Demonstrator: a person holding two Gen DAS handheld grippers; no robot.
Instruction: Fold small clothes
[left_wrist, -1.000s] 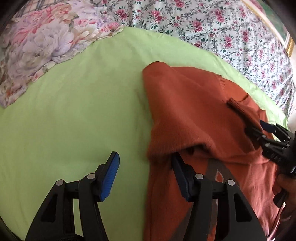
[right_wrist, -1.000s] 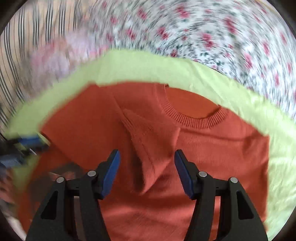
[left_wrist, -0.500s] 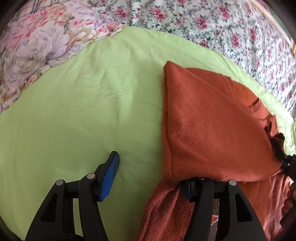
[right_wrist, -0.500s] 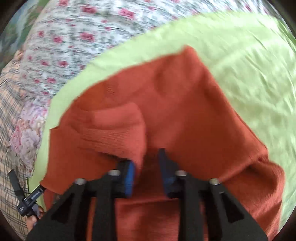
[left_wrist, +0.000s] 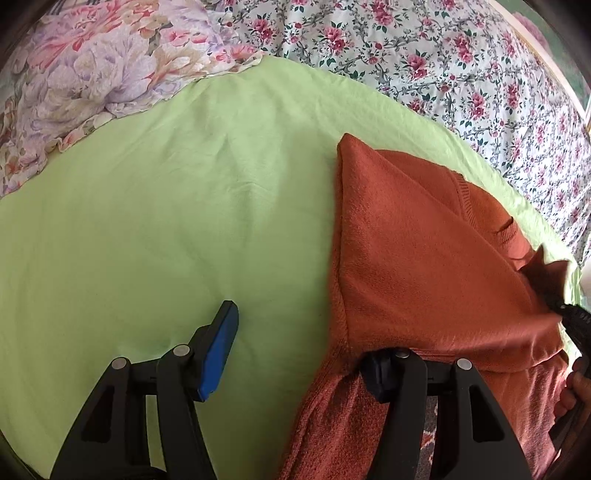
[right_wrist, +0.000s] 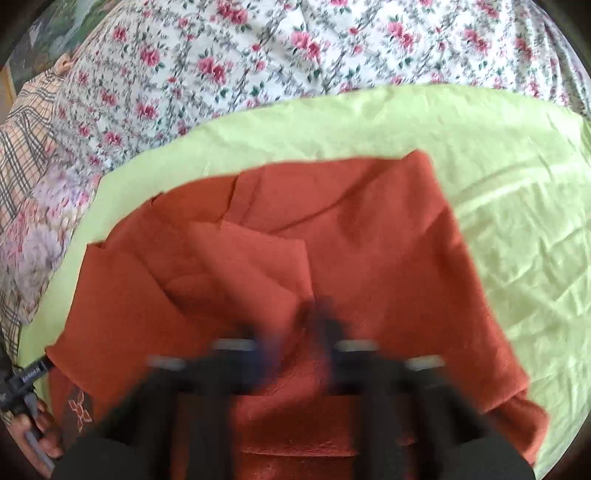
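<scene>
Left wrist view is showing the left gripper (left_wrist: 301, 350) with its jaws spread wide: the blue-padded left finger (left_wrist: 218, 352) is hanging free over the lime-green sheet (left_wrist: 166, 221), while the right finger is sitting tucked under the edge of the rust-orange knit sweater (left_wrist: 424, 258). Nothing is being pinched between them. The sweater is lying to the right of this gripper, its folded flap making a long straight crease that is running away from the camera toward the floral bedspread (left_wrist: 443, 66) (the ribbed neckline is peeking out near the far end).

Right wrist view is blurring from motion, but the right gripper (right_wrist: 295, 332) is looking closed, or nearly so, on a bunched fold of the sweater (right_wrist: 369, 240) right at its fingertips; the smear is making the exact grip hard to confirm. From this side the garment is spreading straight ahead across the green sheet (right_wrist: 517, 203), with a sleeve folded inward at the middle.

Judging by this, the right gripper is the one nearer the cloth that matters, and the coming move probably depends on carrying that pinched fold across the crease line while the left finger is propping the edge.
</scene>
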